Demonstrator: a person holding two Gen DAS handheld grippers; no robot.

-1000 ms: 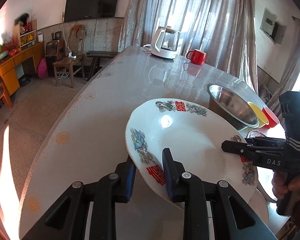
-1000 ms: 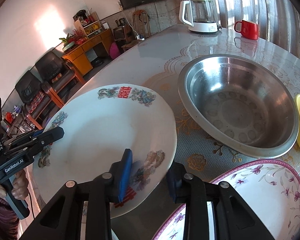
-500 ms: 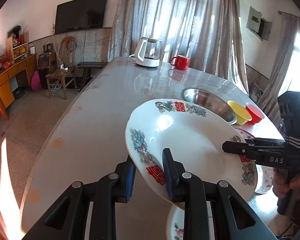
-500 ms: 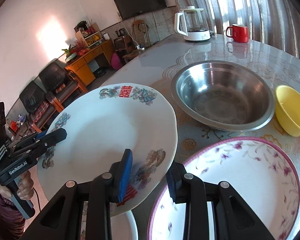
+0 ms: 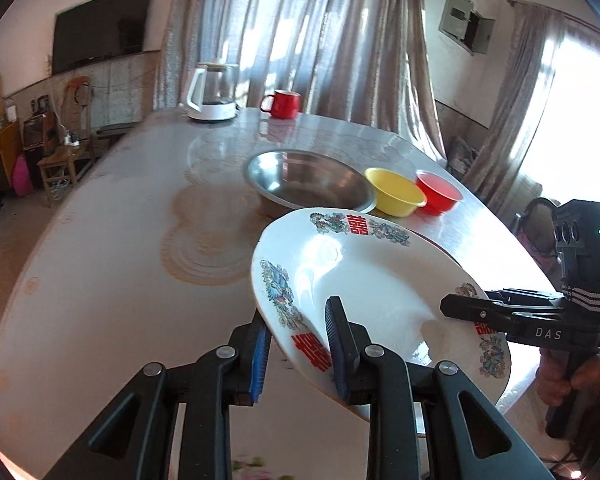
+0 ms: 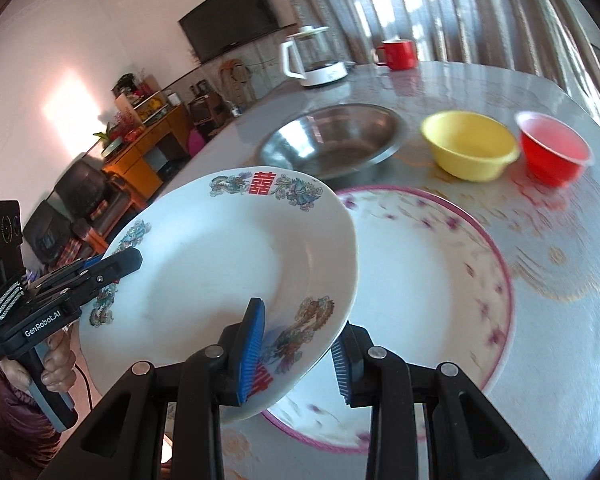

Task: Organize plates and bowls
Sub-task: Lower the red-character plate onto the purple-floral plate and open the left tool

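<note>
While both the left gripper [image 5: 296,344] and right gripper [image 6: 298,344] clamp the white round dragon-pattern porcelain plate [image 6: 228,280], it hangs beside the purple-rimmed flowered plate [image 6: 440,300]; lowering it level there seems next.

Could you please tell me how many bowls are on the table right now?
3: a steel bowl nearest the kettle, a yellow bowl beside it, and a red bowl next to that. Others may be hidden behind the lifted plate.

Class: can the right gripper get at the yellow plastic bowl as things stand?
Probably not yet. The right gripper is clamped on the white red-lettered plate, shared with the left gripper. The yellow plastic bowl itself sits uncovered.
</note>
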